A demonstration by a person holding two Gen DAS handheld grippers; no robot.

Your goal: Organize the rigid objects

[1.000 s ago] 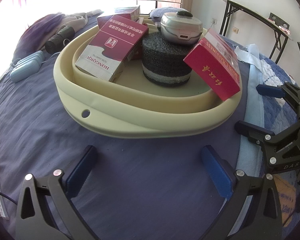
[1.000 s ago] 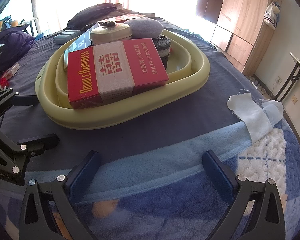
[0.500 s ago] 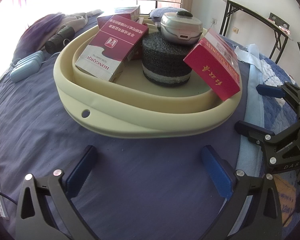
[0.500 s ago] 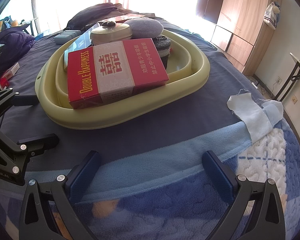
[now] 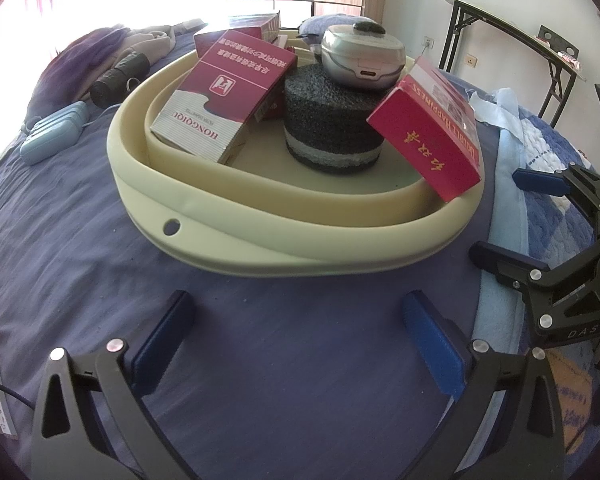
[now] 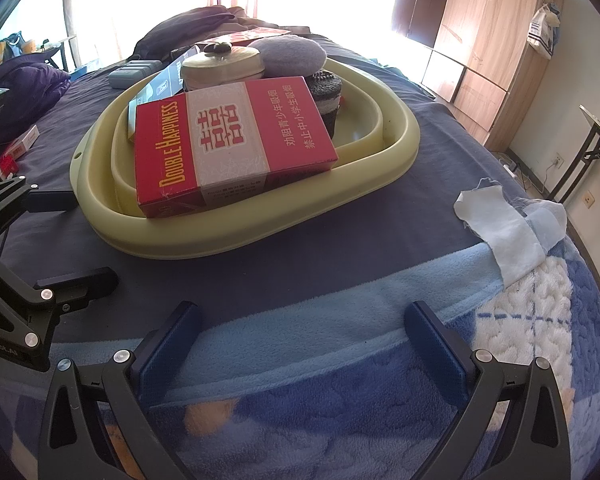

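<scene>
One cream basin (image 5: 228, 240) holds three red cartons (image 5: 224, 92) (image 5: 432, 132) (image 5: 260, 26), one dark foam cylinder (image 5: 332, 120) and one silver case (image 5: 362, 56).

Both grippers sit low near the basin (image 5: 260, 240): left gripper (image 5: 300, 328) and right gripper (image 6: 304, 332), jaws spread wide, holding nothing.

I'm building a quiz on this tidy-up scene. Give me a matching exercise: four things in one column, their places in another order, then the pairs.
Things:
1. Double Happiness box
2. silver case
3. white cloth
4. pale blue case

Places:
A. on the bed outside the basin
B. on top of the dark foam cylinder
C. leaning on the basin's rim
D. on the blue blanket's edge

Pairs: 1-C, 2-B, 3-D, 4-A
</scene>
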